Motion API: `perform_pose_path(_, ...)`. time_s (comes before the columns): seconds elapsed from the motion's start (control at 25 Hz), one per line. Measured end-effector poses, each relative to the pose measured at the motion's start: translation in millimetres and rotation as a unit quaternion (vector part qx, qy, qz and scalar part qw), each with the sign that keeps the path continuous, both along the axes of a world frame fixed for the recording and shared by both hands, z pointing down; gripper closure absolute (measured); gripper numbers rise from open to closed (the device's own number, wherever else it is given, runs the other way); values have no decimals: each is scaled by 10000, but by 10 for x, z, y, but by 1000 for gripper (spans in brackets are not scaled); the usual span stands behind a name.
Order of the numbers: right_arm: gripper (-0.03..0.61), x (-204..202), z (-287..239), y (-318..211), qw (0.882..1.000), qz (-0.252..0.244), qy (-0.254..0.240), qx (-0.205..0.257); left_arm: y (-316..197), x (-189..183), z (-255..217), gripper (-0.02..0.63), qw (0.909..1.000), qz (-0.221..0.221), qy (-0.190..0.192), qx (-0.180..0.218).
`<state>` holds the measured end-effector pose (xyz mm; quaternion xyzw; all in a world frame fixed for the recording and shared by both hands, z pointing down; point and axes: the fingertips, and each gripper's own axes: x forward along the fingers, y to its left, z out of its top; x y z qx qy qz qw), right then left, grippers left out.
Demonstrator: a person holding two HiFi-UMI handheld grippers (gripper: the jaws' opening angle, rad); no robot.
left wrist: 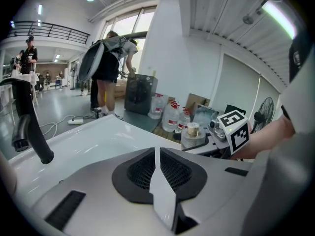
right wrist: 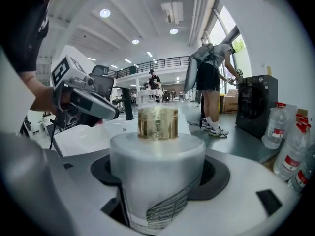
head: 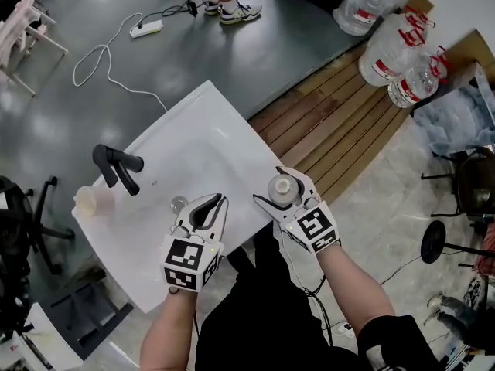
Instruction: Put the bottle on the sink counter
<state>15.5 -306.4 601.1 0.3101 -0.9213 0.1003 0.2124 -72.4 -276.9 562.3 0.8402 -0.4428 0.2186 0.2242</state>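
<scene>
One frosted cylindrical bottle (right wrist: 157, 167) clamped in right hand-held gripper (head: 280, 188), left hand-held gripper (head: 219, 200) closed

**Bottle held at the sink counter's edge**

The right gripper (head: 272, 184) clamps a grey bottle (head: 281, 191) upright over the white sink counter (head: 203, 134) edge, just right of centre. The left gripper (head: 219, 201), jaws together, hovers beside it over the basin. A black faucet (head: 117, 167) stands at 9 o'clock, water jugs (head: 387, 41) at 1 o'clock, a power strip (head: 145, 28) at 11 o'clock.
</scene>
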Motion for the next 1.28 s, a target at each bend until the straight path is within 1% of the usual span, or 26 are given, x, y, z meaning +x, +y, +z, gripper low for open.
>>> perform_pose_path(0.12,230,-38,10,22,9999,-41,99,-4,-3,1,-25,578,10000,-10,15,10)
perform_pose_path(0.28,230,-6,21,-28,9999,123,75,-55,-6,2,-25,578,10000,-21,24,18)
perform_pose_path(0.52,230,-1,37,-120,9990,294,338,-30,13,-1,-29,578,10000,-34,43,4)
perform_pose_path(0.72,230,-74,-13,-183,9996,117,270,-22,13,-66,-55,578,9999,-140,91,29)
perform_pose_path(0.88,230,-131,87,-188,9988,16,492,-39,17,-104,-66,578,9997,-192,133,37)
perform_pose_path(1.04,230,-180,137,-163,9971,-66,751,110,14,-192,-55,578,9995,-264,150,34)
perform_pose_path(1.28,230,-209,150,-171,9969,-10,785,105,21,-262,-25,578,9994,-290,198,14)
